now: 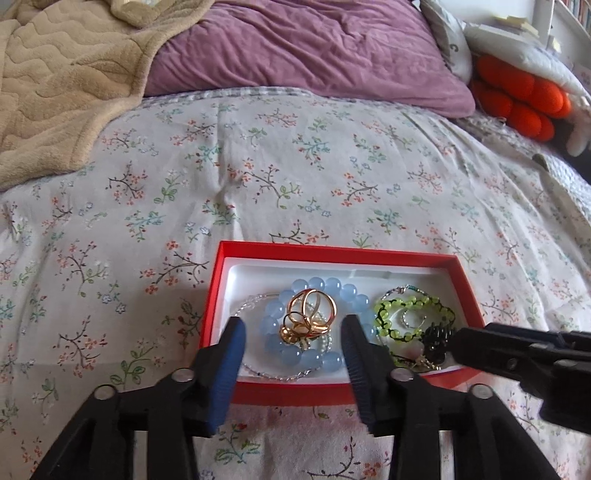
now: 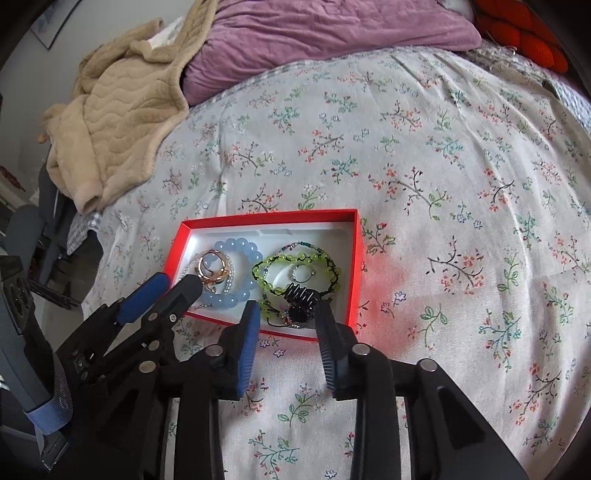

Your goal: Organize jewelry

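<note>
Both grippers hang spread and empty over the near edge of the red box (image 1: 466,280): the left gripper (image 1: 293,332) frames the gold rings (image 1: 310,314) on the blue beads (image 1: 325,286), the right gripper (image 2: 286,314) frames the black clip (image 2: 301,297) beside the green bracelet (image 2: 280,258). This looks like the picking stage. Next, each likely needs lowering and closing on one piece without snagging tangled neighbours.

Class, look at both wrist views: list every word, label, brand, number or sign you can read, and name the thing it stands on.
"G": a single dark letter on the grey-white pillow beside the purple pillow; it may be part of a longer print, the rest hidden.
Red box: no print visible.
Grippers: no legible marking.
Papers on the shelf: too blurred to read.
</note>
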Tool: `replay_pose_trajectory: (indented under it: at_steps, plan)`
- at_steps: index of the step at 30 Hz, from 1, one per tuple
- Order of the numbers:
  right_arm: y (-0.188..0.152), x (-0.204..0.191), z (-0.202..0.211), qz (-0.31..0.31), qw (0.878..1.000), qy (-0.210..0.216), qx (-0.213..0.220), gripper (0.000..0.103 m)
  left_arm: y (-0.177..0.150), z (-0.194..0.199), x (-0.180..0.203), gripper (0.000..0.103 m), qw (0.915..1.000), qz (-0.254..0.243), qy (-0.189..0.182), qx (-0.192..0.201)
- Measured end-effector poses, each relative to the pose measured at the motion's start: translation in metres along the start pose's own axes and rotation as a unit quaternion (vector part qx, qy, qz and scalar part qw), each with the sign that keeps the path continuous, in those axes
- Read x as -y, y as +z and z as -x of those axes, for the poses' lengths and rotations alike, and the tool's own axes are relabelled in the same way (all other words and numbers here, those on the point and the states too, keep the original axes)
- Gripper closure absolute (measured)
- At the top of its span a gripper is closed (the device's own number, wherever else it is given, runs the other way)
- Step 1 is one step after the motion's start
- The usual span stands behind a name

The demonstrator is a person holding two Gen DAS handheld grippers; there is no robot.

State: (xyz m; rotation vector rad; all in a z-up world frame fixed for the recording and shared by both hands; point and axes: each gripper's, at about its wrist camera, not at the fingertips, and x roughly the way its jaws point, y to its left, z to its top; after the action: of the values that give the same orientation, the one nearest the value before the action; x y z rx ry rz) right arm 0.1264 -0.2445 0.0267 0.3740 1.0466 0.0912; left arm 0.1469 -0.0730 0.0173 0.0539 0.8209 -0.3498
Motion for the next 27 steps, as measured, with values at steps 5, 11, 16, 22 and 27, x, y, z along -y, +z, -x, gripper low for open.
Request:
replay_pose_trajectory:
  at_steps: [5,11,16,22,27]
  plan:
    - [-0.003,0.001,0.015,0.011,1.000,-0.009,0.011,0.061,-0.004,0.012,0.001,0.040,0.9998,-0.006,0.018,-0.001]
    - [-0.016,0.000,0.032,0.034,0.999,-0.037,0.020,0.044,-0.014,0.028,0.005,0.023,0.9983,-0.012,0.056,-0.011]
    - [-0.034,-0.002,0.042,0.054,0.996,-0.063,0.021,0.031,-0.031,0.041,0.005,0.007,0.9961,-0.008,0.084,-0.027]
    - [-0.058,-0.008,0.045,0.080,0.990,-0.111,0.026,0.004,-0.057,0.053,0.004,0.001,0.9941,-0.013,0.088,-0.062]
    - [-0.077,-0.012,0.041,0.102,0.985,-0.136,0.025,0.000,-0.082,0.053,-0.006,0.000,0.9914,0.009,0.084,-0.100]
